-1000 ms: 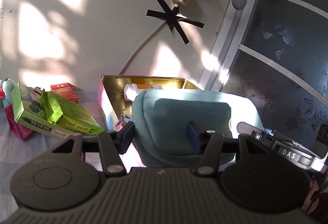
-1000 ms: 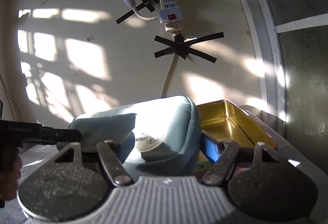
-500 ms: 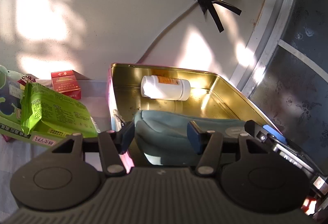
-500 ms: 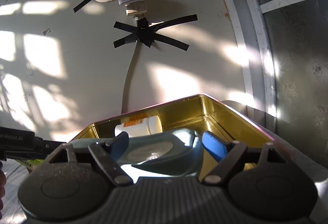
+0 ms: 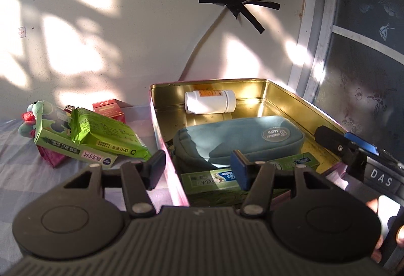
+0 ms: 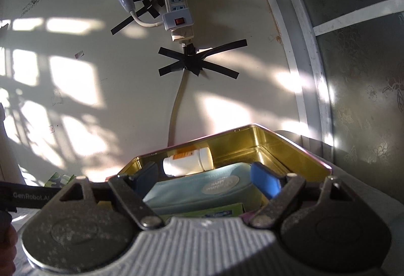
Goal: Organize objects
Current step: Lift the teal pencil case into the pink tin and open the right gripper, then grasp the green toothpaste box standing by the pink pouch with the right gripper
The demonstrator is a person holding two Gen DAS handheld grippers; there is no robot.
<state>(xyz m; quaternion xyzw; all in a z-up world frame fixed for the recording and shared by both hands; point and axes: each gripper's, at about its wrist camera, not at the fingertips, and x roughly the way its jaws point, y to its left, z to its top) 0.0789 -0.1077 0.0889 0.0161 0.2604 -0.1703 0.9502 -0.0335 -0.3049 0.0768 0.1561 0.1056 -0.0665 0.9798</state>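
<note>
Teal pouch (image 5: 240, 139) lay flat inside the gold tin (image 5: 298, 97), long axis running left to right across the tin, badge end toward the right. White pill bottle (image 5: 210, 102) on its side behind it against the far wall; green toothpaste box (image 5: 217, 178) in front, at the near edge, parallel to the pouch.

Left tongs (image 5: 199, 168) stood apart and empty, straddling the tin's left wall: one pad outside, one over the toothpaste box, neither pressing anything. Right tongs (image 6: 207, 181) had just been opening; jaws stood wide on either side of the pouch, clear of it, nothing gripped. Pouch appeared delivered.

Remaining loose items sat left of the tin on the checked cloth (image 5: 22, 175): green packet (image 5: 106, 133) stacked over a green carton (image 5: 75, 149), red box (image 5: 108, 108) behind, small plush toy (image 5: 32, 117) at far left. All lay to the left of the left tongs, well away from the right. Judgement: left hand is nearer for the next pick; the packet's long axis slants toward the tin, so a grip across its short side looks likely.
</note>
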